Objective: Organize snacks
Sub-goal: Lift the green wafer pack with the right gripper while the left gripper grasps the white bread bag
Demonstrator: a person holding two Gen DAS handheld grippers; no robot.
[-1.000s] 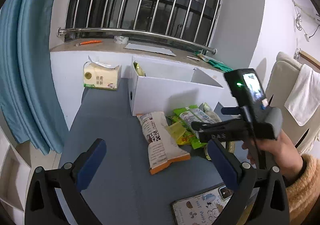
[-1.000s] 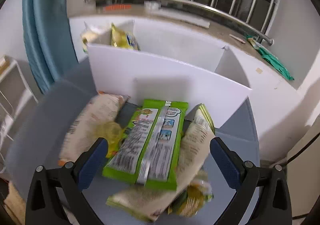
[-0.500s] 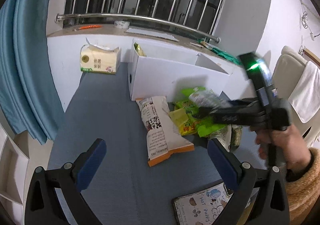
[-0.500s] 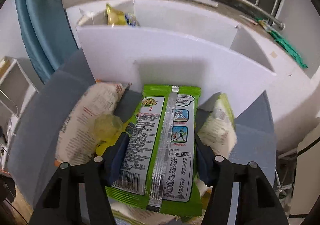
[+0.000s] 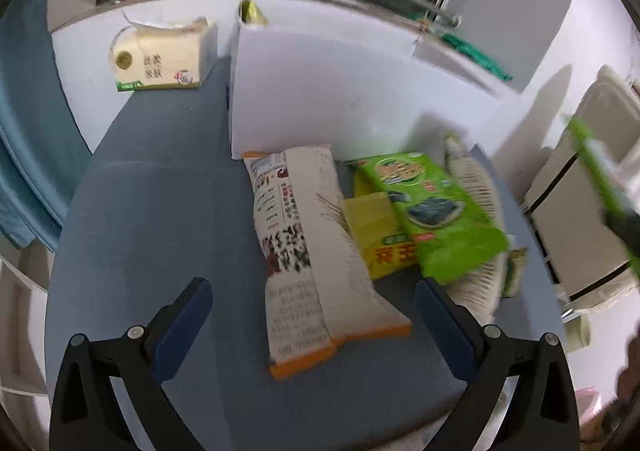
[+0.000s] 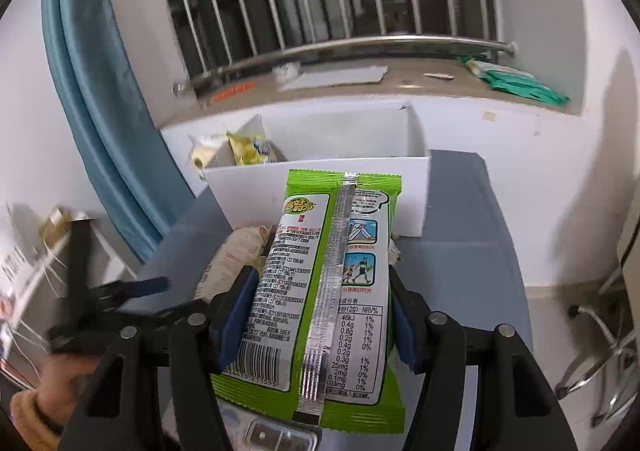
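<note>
Setting: grey worktop point(image 5: 160, 211) under a barred window; white box point(image 6: 320, 175) stands at its far side, open on top.
Right tongs point(image 6: 320, 315): clenched on the green packet point(image 6: 328, 283), pads on its two long edges.
Packet position: lifted off the worktop, between my right tongs and the box; its far end overlaps the near box wall in the right wrist view.
Long axis: runs straight ahead along my tongs, toward the box.
Box contents: one yellow bag point(image 6: 250, 147) in the left end; the rest looks free.
Left tongs point(image 5: 312, 315): released, holding nothing, above the long white bag point(image 5: 312, 247).
Remaining pile: a second green packet point(image 5: 436, 207) and other snacks just right of the white bag.
Nearer hand: right, for the box; judged next move is forward and over the wall.
</note>
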